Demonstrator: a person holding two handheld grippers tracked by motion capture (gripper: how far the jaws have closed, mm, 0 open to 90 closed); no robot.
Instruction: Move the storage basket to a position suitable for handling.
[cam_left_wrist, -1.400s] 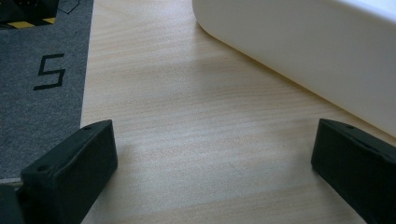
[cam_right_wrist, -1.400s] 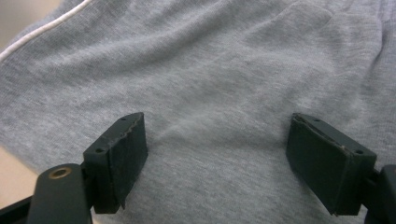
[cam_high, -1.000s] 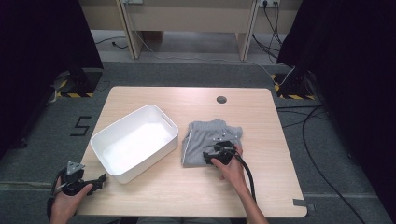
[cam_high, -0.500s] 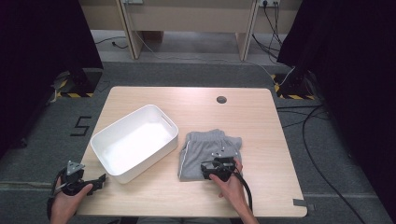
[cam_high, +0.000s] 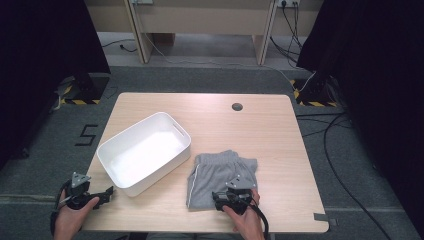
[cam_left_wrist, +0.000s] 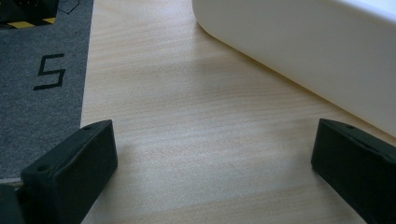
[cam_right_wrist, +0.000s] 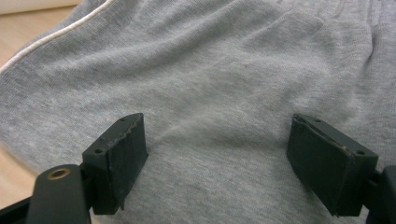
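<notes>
**Spotter:** Where do you have the right one?

**Operator:** My right gripper is low over the near edge of the folded grey shorts, jaws spread wide. In the right gripper view the cloth runs from one finger across to the other with nothing pinched; the pads press on nothing that I can see. The white piping lies beyond the left-hand finger, toward the bare table.

**Spotter:** And the left?

**Operator:** The left gripper is parked at the table's near left corner, also wide open and empty. The white bin sits beyond its right-hand finger, close but not touching.

**Spotter:** What worries you?

**Operator:** If I close here, I judge I'd catch only the top layer. The fold would peel open on the lift and the shorts would drag instead of coming up as a bundle. Pressing too flat could also slide the whole stack toward the table's near edge.

**Spotter:** Can you check the layers?

**Operator:** Not from above: the high view gives me the shorts beside the bin, apart from it, but my hand covers the near hem. The right gripper view gives the knit and the creases between the fingers, yet not the bin or how near the table edge is.
</notes>
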